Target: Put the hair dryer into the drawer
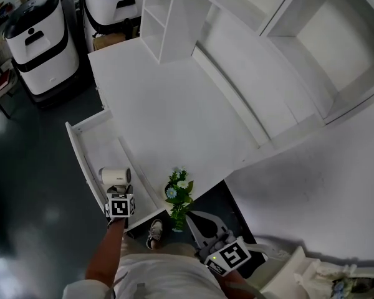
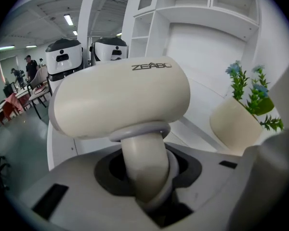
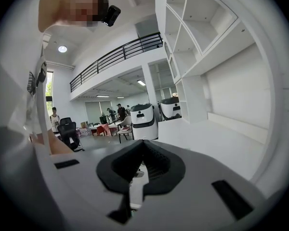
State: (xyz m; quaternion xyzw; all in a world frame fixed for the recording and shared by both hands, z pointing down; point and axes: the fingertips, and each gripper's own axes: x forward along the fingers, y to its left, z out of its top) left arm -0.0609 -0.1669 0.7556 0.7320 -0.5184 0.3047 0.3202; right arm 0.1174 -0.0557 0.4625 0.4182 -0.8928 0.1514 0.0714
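Note:
The cream hair dryer (image 1: pixel 115 175) hangs just over the near end of the open white drawer (image 1: pixel 81 161), which is pulled out at the desk's left side. My left gripper (image 1: pixel 119 193) is shut on its handle, with the barrel lying crosswise above the jaws. The left gripper view shows the hair dryer (image 2: pixel 120 97) filling the frame, its handle running down into my left gripper (image 2: pixel 147 189). My right gripper (image 1: pixel 201 224) hovers low by the desk's near corner with nothing in it. In its own view my right gripper (image 3: pixel 139 177) has its dark pads together.
A small potted plant (image 1: pixel 179 195) with blue and white flowers stands on the white desk (image 1: pixel 174 104) at its near edge, between the two grippers. White shelving (image 1: pixel 162 17) rises at the back. Two white machines (image 1: pixel 43 42) stand on the dark floor at left.

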